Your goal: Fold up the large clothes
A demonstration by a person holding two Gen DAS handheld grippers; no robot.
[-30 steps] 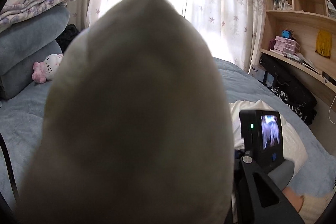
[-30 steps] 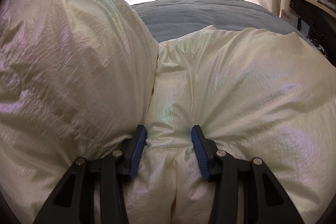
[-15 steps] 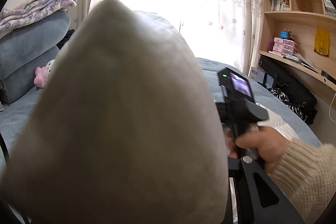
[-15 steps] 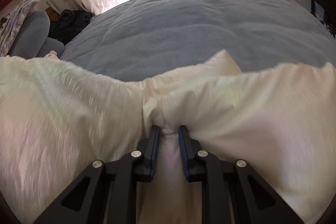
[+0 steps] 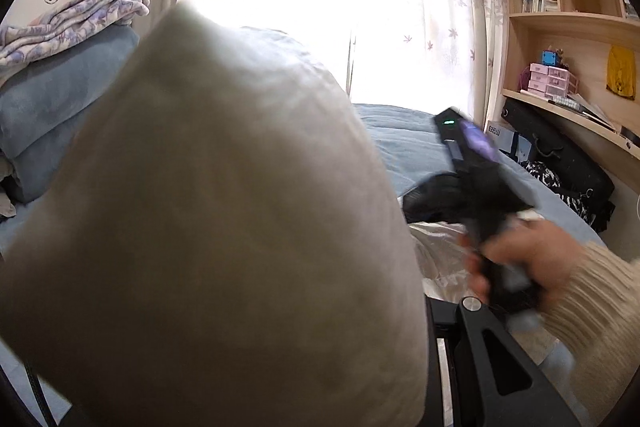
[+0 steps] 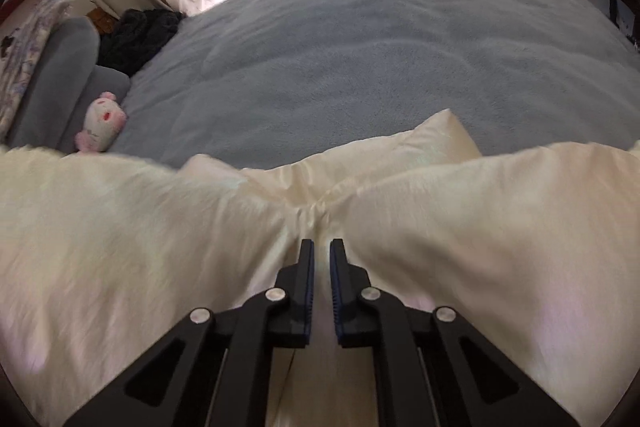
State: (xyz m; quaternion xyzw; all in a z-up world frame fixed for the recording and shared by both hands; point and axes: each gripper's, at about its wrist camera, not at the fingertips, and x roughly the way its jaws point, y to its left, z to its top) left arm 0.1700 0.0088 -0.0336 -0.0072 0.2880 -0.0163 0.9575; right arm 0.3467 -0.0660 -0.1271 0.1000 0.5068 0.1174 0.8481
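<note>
Cream padded jacket (image 6: pixel 480 247) now hangs lifted off the blue bed (image 6: pixel 380 47): your right gripper (image 6: pixel 321 247), wide a second ago, has narrowed onto a pinch at 6 o'clock. Your left gripper's hold I cannot tell, fabric smothering its lens. Ready to fold

A bed (image 6: pixel 360 39) under a blue-grey cover fills the room. Behind its far edge, floral curtains (image 5: pixel 424 7) glow with daylight from the window. Right of the bed stands a wooden bookshelf (image 5: pixel 568 11) (books, pink drawers); left of it, stacked blankets (image 5: pixel 60 67).
</note>
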